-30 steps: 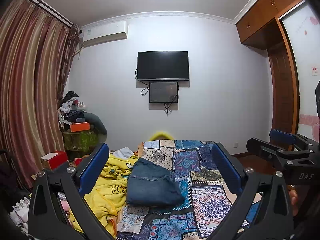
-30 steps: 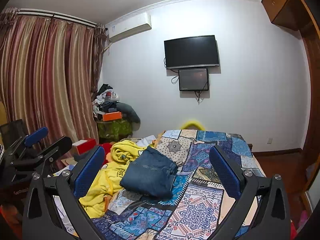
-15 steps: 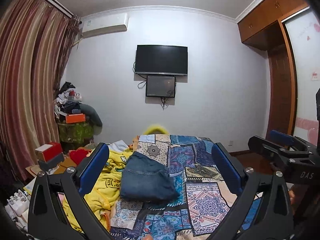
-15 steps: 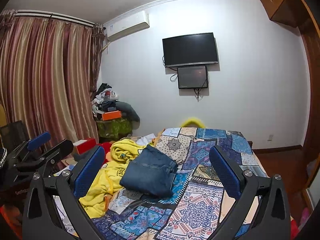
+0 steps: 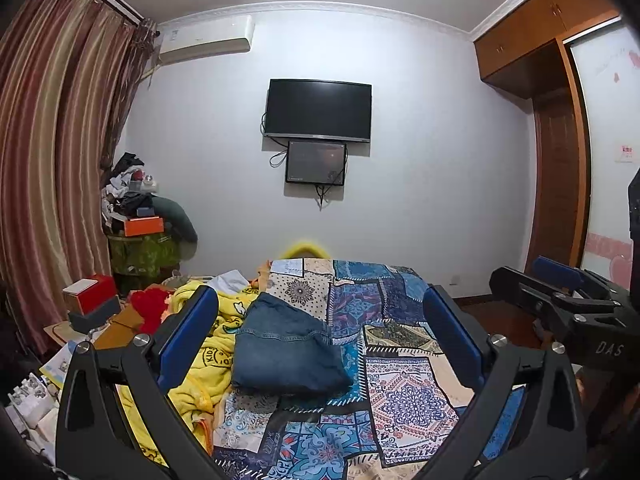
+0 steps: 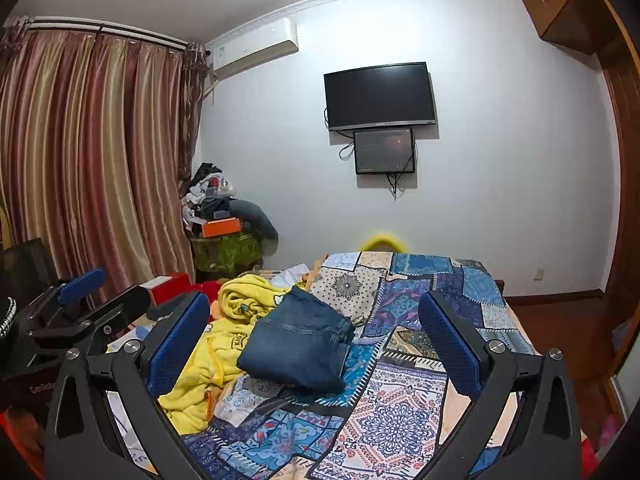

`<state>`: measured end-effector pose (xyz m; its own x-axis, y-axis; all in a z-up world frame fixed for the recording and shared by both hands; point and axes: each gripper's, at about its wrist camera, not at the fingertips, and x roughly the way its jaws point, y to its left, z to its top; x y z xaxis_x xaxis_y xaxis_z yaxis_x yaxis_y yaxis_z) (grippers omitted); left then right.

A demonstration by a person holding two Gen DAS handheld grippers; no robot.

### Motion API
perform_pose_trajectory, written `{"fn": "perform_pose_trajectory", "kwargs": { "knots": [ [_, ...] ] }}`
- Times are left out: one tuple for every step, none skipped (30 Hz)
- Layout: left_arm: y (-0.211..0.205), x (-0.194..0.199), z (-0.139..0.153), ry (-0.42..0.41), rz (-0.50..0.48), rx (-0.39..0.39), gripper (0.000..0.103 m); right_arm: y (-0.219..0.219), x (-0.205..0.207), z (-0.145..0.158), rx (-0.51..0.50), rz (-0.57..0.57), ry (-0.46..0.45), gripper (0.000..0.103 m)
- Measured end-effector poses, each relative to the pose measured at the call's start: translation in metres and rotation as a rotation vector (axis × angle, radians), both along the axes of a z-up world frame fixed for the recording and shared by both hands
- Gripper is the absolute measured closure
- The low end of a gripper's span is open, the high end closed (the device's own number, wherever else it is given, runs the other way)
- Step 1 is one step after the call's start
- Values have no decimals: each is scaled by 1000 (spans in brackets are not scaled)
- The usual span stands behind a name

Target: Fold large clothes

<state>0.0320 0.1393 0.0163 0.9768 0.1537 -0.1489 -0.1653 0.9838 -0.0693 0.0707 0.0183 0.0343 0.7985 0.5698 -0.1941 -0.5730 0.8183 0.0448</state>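
A folded pair of blue jeans lies on the patterned blue bedspread; it also shows in the right wrist view. A crumpled yellow garment lies just left of the jeans and shows in the right wrist view too. My left gripper is open and empty, held above the near end of the bed. My right gripper is open and empty, also above the bed. Each gripper shows in the other's view, the right one and the left one.
Striped curtains hang on the left. A cluttered stand with an orange box is in the corner. Red and white boxes sit beside the bed. A TV hangs on the far wall. A wooden wardrobe stands on the right.
The left gripper has tilted and shifted so its view sits lower and more to the left side of the bed. The right gripper barely moved. The jeans have not moved.
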Motion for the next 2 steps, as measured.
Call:
{"fn": "perform_pose_trajectory", "kwargs": {
  "knots": [
    [-1,1,-1,1,-3,2,0,0,0,0,-2,1,2,0],
    [0,1,-1,2,-3,3,0,1,1,-1,-3,1,4,0]
  ]
}}
